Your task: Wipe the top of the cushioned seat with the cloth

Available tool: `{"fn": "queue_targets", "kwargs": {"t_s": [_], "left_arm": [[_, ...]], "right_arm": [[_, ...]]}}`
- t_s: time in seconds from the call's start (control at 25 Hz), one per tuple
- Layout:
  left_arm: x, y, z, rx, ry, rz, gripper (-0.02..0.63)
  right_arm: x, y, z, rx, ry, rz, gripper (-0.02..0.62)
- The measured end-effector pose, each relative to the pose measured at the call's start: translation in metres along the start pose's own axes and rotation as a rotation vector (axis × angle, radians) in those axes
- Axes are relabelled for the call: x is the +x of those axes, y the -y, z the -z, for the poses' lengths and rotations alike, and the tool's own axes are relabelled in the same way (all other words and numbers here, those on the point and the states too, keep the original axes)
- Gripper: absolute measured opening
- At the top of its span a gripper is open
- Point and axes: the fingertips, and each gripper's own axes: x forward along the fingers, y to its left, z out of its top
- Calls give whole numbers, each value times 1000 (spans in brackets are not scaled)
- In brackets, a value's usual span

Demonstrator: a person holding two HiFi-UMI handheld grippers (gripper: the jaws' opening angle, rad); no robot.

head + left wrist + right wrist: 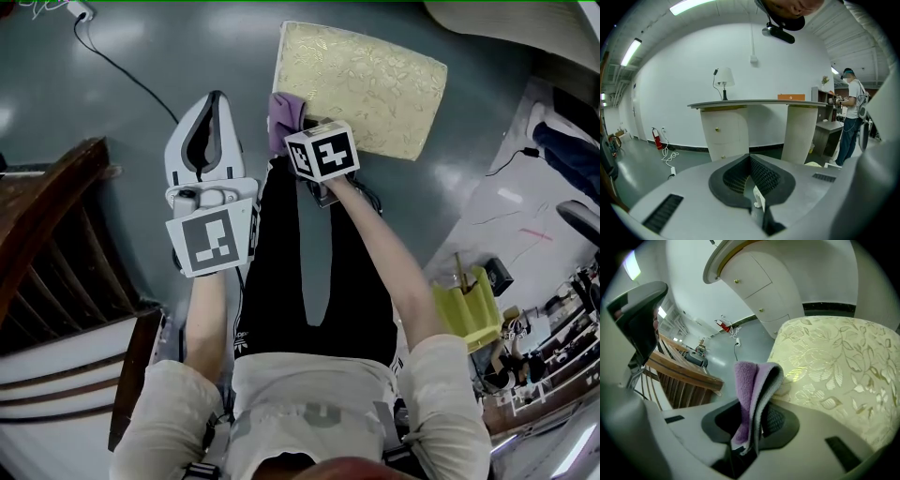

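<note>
The cushioned seat (361, 89) is pale gold with a leaf pattern and stands on the grey floor ahead of me. In the right gripper view the cushioned seat (834, 371) fills the right side. A folded purple cloth (284, 117) hangs at the seat's near left corner, and my right gripper (292, 129) is shut on it. The same cloth (752, 390) sticks up between the jaws of the right gripper (752, 430). My left gripper (215, 101) hovers left of the seat, shut and holding nothing. The left gripper (751, 161) faces away across the room.
A dark wooden slatted chair (56, 244) stands close on my left. A black cable (122, 70) runs over the floor beyond it. A yellow bin (466, 305) and clutter lie to the right. A white counter (754, 104) with a lamp, and a person (851, 122), stand further off.
</note>
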Motion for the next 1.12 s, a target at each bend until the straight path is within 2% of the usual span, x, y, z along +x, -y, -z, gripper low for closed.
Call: {"fn": "queue_targets", "kwargs": {"t_s": [0.24, 0.52, 0.76, 1.12], "left_arm": [[2, 23, -15, 19, 31, 13, 7], [5, 63, -25, 5, 59, 33, 7], [5, 106, -28, 13, 69, 69, 8], [1, 155, -56, 55, 112, 111, 8]], "right_arm": [[-38, 36, 19, 14, 10, 18, 95], [-101, 113, 54, 97, 11, 113, 97], [-146, 170, 88, 128, 12, 187, 97], [-185, 212, 112, 166, 34, 238, 97]]}}
